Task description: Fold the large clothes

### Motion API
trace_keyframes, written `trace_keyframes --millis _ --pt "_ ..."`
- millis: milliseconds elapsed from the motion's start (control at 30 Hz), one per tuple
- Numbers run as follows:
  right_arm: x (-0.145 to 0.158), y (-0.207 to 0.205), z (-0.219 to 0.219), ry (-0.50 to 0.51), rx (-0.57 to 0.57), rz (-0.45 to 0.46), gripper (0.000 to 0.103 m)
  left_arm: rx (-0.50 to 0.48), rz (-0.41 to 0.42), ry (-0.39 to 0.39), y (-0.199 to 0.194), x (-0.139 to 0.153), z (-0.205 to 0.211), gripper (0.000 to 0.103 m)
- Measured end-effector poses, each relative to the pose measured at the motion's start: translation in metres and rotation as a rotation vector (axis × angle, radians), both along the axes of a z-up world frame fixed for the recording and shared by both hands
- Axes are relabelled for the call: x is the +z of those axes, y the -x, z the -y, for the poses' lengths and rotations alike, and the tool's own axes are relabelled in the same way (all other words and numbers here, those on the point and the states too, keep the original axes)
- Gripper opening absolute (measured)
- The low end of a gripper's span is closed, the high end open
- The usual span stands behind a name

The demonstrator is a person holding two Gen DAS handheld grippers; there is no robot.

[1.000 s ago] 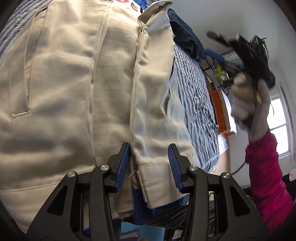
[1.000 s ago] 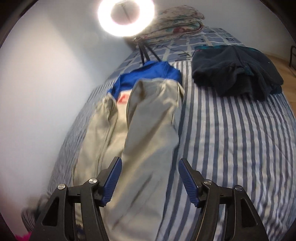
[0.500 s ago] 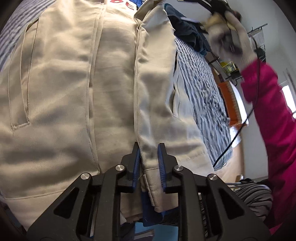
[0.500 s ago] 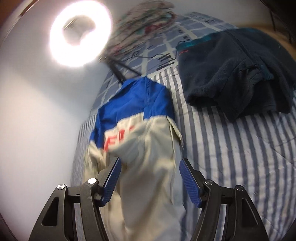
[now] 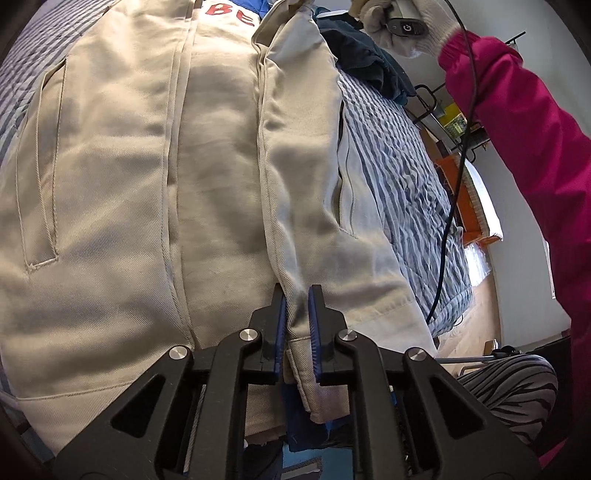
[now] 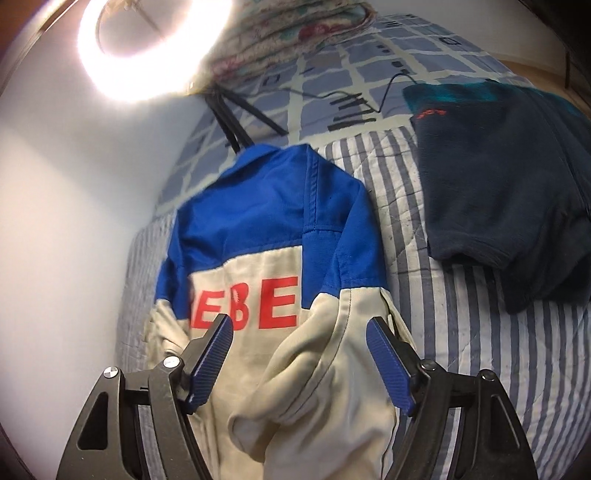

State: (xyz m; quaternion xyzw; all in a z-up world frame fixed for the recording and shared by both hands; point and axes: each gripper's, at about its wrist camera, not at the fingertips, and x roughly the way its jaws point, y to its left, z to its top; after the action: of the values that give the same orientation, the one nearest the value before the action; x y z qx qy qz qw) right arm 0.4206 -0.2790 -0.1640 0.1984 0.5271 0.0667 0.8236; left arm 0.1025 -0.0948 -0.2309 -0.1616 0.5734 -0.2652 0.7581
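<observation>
Below, the cuff of the beige jacket [image 5: 221,166] is pinched between the closing jaws of the left gripper [image 5: 297,295]; the sleeve runs ahead. Further right, the right gripper [image 6: 299,332] is held with jaws opening, nothing pressed, above the sleeve's shoulder end, the dark garment [image 6: 498,192] lying ahead-right on the striped bed [image 6: 480,369].

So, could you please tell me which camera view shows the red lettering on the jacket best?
The right wrist view: the red lettering faces the camera whole on the jacket, below its blue yoke, only its first letter partly hidden by a finger. The left wrist view catches only a few letters, cut off at the top edge.
</observation>
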Motion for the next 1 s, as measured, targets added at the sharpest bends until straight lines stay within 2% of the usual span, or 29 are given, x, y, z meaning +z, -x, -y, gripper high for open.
trace_keyframes --millis 33,100,167,200,267,333,467,533,600,633,667,867,1000 --pt "-0.001 -0.001 -0.003 0.025 0.008 -0.014 0.075 -0.001 0.001 0.003 0.0 0.0 -0.001 0.009" --pt "-0.005 -0.003 -0.011 0.063 0.041 -0.041 0.06 -0.003 0.002 0.011 0.003 0.002 -0.004 0.008" --pt "-0.008 -0.004 -0.014 0.086 0.06 -0.065 0.04 -0.006 0.001 0.021 0.005 0.003 -0.006 0.007" --pt "-0.01 -0.003 -0.015 0.092 0.066 -0.073 0.037 -0.007 0.001 0.026 0.006 0.003 -0.007 0.007" --pt "-0.009 0.0 -0.013 0.071 0.068 -0.07 0.017 -0.005 0.005 0.031 0.006 0.005 -0.008 0.006" --pt "-0.006 0.002 -0.012 0.066 0.065 -0.061 0.012 -0.003 0.005 0.041 0.007 0.007 -0.009 0.006" --pt "-0.003 0.006 -0.01 0.067 0.049 -0.047 0.007 0.011 -0.014 0.064 0.009 0.006 -0.015 0.007" --pt "-0.001 0.007 -0.008 0.057 0.034 -0.037 0.006 0.027 -0.046 0.076 0.007 0.001 -0.018 0.019" --pt "-0.001 0.008 -0.006 0.047 0.021 -0.032 0.006 0.027 -0.035 0.077 0.008 -0.002 -0.019 0.019" --pt "0.0 0.008 -0.005 0.044 0.016 -0.03 0.006 0.02 -0.025 0.065 0.008 -0.002 -0.017 0.018" --pt "0.0 0.008 -0.005 0.042 0.013 -0.028 0.005 0.015 -0.012 0.05 0.009 -0.001 -0.016 0.008" --pt "0.017 0.011 -0.008 -0.004 -0.017 0.021 0.003 -0.001 0.041 0.066 0.02 0.016 -0.022 0.005" --pt "0.034 0.003 -0.042 0.003 0.045 0.068 0.002 0.02 0.058 0.043 0.027 0.019 -0.035 0.005"
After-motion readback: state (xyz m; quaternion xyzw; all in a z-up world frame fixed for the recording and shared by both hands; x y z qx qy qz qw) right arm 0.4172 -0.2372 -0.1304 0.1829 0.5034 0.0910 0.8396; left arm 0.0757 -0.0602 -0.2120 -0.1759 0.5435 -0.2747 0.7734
